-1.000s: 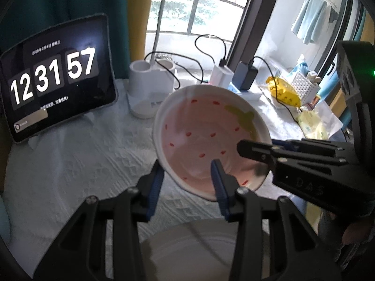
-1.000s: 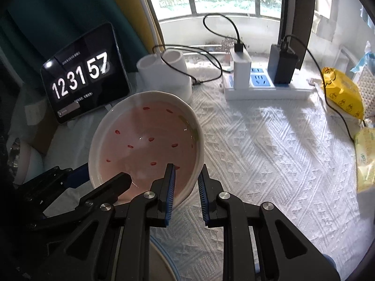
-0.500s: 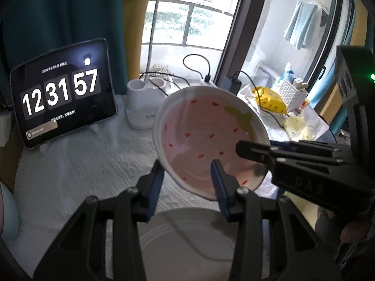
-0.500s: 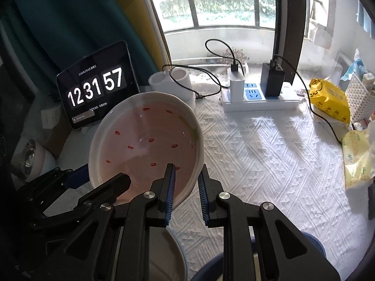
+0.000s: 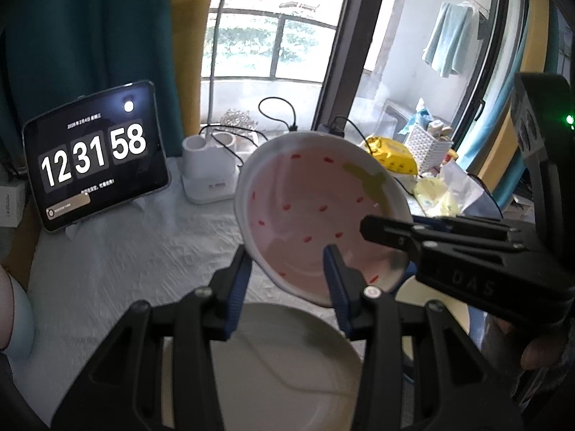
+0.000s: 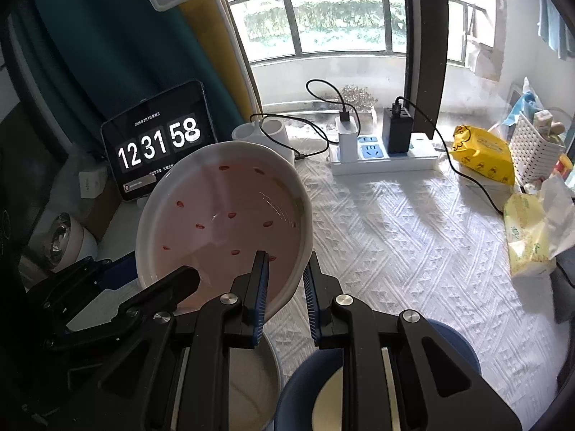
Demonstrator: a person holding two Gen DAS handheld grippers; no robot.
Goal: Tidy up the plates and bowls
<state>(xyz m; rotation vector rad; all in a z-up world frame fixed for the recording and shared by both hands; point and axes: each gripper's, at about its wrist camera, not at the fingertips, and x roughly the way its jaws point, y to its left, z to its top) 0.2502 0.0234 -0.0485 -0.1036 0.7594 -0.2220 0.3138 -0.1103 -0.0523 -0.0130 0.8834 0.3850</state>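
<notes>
A pink dish with red flecks and a white rim [image 5: 305, 208] hangs tilted above the table, carried by both grippers. My left gripper [image 5: 287, 269] is shut on its near rim, one blue pad outside the wall and one inside. In the right wrist view the same dish [image 6: 222, 215] has its right rim pinched by my right gripper [image 6: 284, 276]. Beneath it on the table lie a plain white plate [image 5: 280, 370] and a blue bowl [image 6: 370, 370] with a cream inside, both partly hidden by the gripper bodies.
A tablet showing a clock [image 6: 158, 143] leans at the back left beside a white double cup holder [image 5: 208, 168]. A power strip with chargers [image 6: 381, 151], a yellow packet [image 6: 481, 154], a white basket [image 6: 535, 151] and a tissue pack [image 6: 528, 233] stand along the back and right. A white cloth [image 6: 395, 237] covers the table.
Both grippers have risen and drawn back with the pink dish still held. The table looks farther away, and more of the white plate and the blue bowl shows below.
</notes>
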